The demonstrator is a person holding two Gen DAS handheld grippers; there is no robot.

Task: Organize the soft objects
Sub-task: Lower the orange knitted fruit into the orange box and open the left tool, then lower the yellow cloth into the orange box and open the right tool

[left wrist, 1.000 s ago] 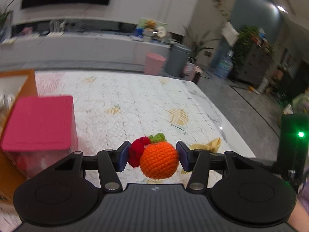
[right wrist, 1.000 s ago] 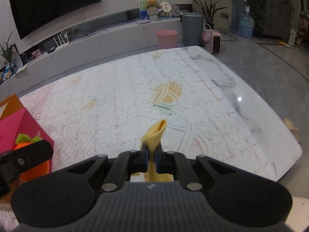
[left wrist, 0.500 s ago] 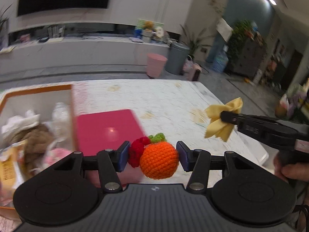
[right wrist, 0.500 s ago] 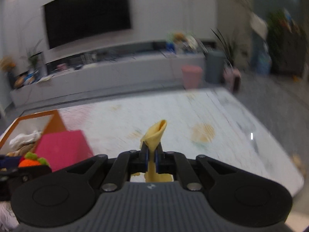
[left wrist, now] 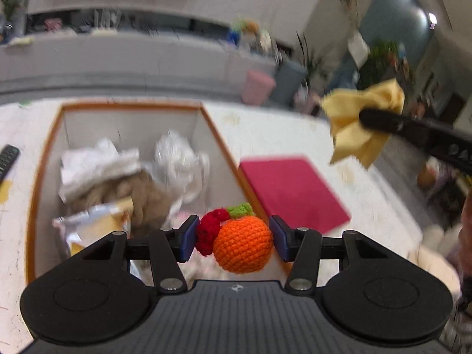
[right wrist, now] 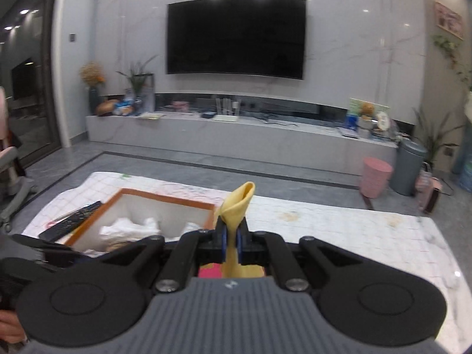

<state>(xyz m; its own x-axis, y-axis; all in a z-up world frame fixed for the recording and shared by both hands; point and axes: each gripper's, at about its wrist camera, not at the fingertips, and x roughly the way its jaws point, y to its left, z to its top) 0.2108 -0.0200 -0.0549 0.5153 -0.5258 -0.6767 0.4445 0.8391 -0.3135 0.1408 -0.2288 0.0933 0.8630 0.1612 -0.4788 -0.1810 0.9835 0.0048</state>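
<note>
The left gripper [left wrist: 233, 237] is clenched on a crocheted orange toy [left wrist: 242, 243], its blue fingers [left wrist: 188, 237] bearing on either side, one against the red berry cluster and the other against the orange ball. The toy hangs above the near right corner of an open box [left wrist: 44, 159] with an orange rim and white walls. The right gripper [right wrist: 232, 237] is clenched on a yellow cloth [right wrist: 236, 206], pinched mid-fold, with a loose end standing above the fingers and the rest hanging below. In the left wrist view the cloth is in the air to the right of the box, well above the desk [left wrist: 295, 129].

Handling, by judgement: both items look light and yielding. The toy should compress without harm and grips best across its round body. The cloth is limp, will drape on release, and can be taken at any fold.

The box already contains white crumpled material [left wrist: 97, 162], something tan and woolly [left wrist: 138, 188] and a foil packet [left wrist: 91, 224]; the blur prevents closer identification. A pink lid or board [left wrist: 295, 191] lies just beside the box on its right, and a remote control [right wrist: 73, 218] lies on its left. The desk carries a pale patterned cover. The room beyond holds a wall television [right wrist: 236, 35], a long low cabinet [right wrist: 236, 135], a pink stool [right wrist: 376, 177] and a grey bin [right wrist: 411, 168].
</note>
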